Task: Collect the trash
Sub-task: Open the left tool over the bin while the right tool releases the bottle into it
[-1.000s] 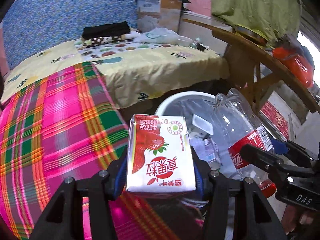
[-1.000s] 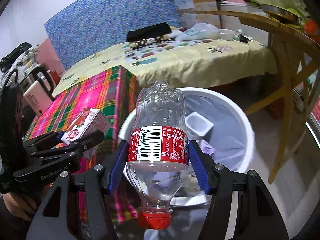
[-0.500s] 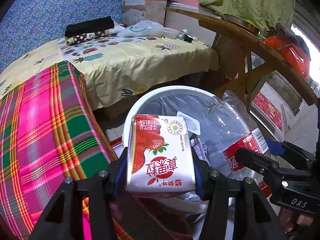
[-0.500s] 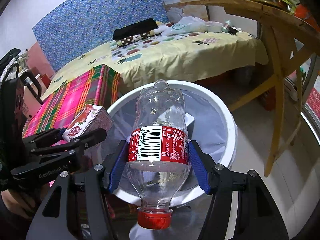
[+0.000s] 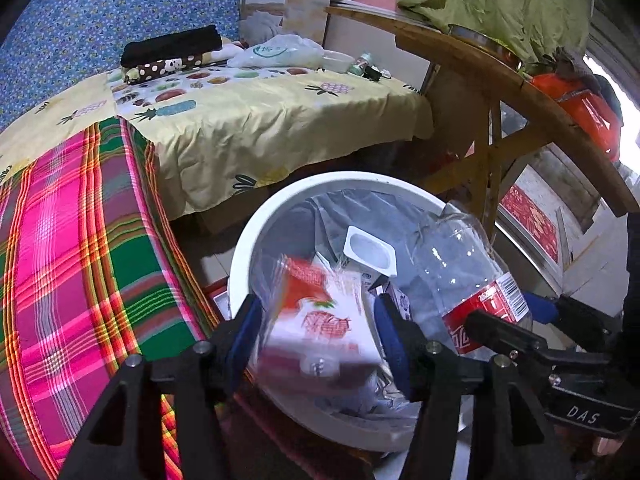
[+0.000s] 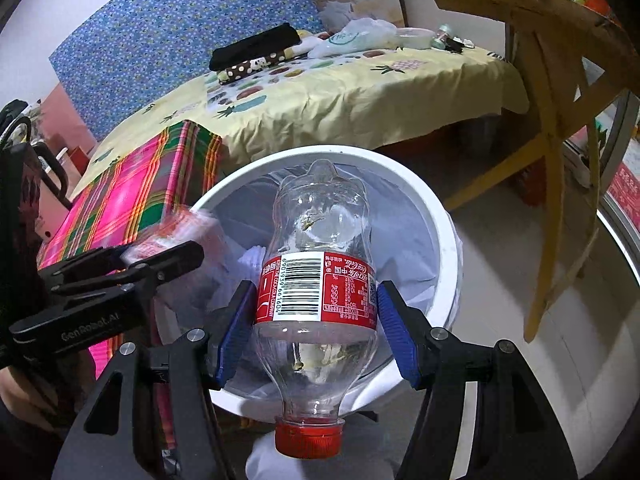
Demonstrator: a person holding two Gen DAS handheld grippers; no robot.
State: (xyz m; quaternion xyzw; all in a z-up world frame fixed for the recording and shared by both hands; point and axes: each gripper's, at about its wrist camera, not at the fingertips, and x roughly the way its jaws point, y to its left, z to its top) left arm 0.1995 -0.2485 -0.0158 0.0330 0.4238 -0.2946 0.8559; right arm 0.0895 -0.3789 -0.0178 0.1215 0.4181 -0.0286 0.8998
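Note:
A red-and-white strawberry milk carton [image 5: 320,320], blurred and tilted, drops between the jaws of my left gripper [image 5: 316,306]. Those jaws are opening and their blue pads stand clear of the carton's sides. Beneath it is the white bin [image 5: 248,264] lined with a grey bag. My right gripper [image 6: 316,308] is shut on a clear plastic cola bottle [image 6: 320,240], held cap down by its red label over the bin's [image 6: 400,164] near rim. In the right wrist view the left gripper [image 6: 160,254] and the blurred carton [image 6: 176,228] are at the bin's left side.
A white plastic cup [image 5: 370,250] and other scraps lie in the bin. A bed with a pink-green plaid cloth [image 5: 80,260] and a yellow pineapple sheet [image 5: 260,120] borders the bin on the left. A wooden table [image 5: 500,80] stands to the right, above bare floor [image 6: 520,280].
Both grippers have come forward over the bin. The left jaws have widened and the carton, held firmly before, now slips downward in a blur. The bottle stays gripped.

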